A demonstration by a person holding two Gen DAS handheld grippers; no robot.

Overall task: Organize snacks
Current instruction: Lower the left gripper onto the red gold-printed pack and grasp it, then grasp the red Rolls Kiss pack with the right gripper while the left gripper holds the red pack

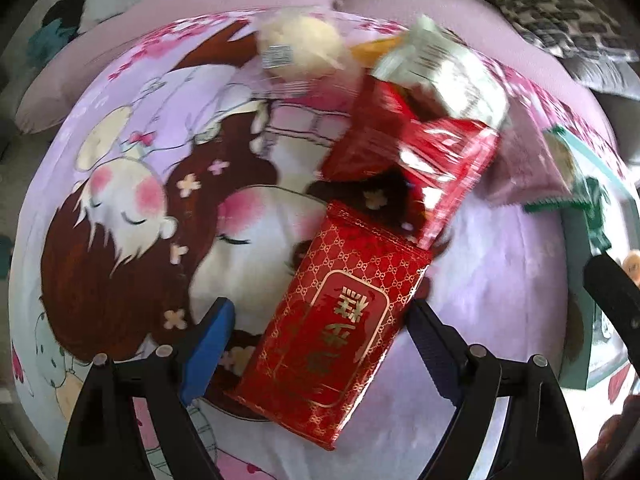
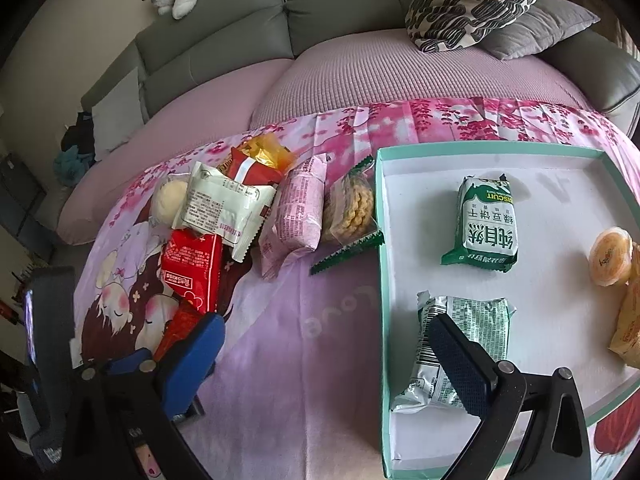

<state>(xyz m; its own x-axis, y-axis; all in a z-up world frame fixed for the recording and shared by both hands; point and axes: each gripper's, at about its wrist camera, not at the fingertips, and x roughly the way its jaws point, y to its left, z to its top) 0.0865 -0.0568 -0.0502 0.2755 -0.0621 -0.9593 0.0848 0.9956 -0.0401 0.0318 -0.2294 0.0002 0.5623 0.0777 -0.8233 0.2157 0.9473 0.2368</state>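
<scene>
In the left wrist view my left gripper (image 1: 320,344) is open, its blue pads on either side of a red packet with gold lettering (image 1: 332,328) that lies on the cartoon cloth. Beyond it is a pile: a red wrapper (image 1: 424,152), a white packet (image 1: 444,76) and a pale round bun (image 1: 300,44). In the right wrist view my right gripper (image 2: 332,360) is open and empty, its right finger over a green-and-white packet (image 2: 476,332) in the teal-rimmed tray (image 2: 382,280). The pile shows there too: the white packet (image 2: 224,208), a pink packet (image 2: 296,212) and a cookie bag (image 2: 352,208).
The tray also holds a green biscuit packet (image 2: 486,224) and orange jelly cups (image 2: 610,256) at its right. A grey sofa with a patterned cushion (image 2: 472,0) stands behind the table. Bare purple cloth (image 2: 312,340) lies between the pile and the tray.
</scene>
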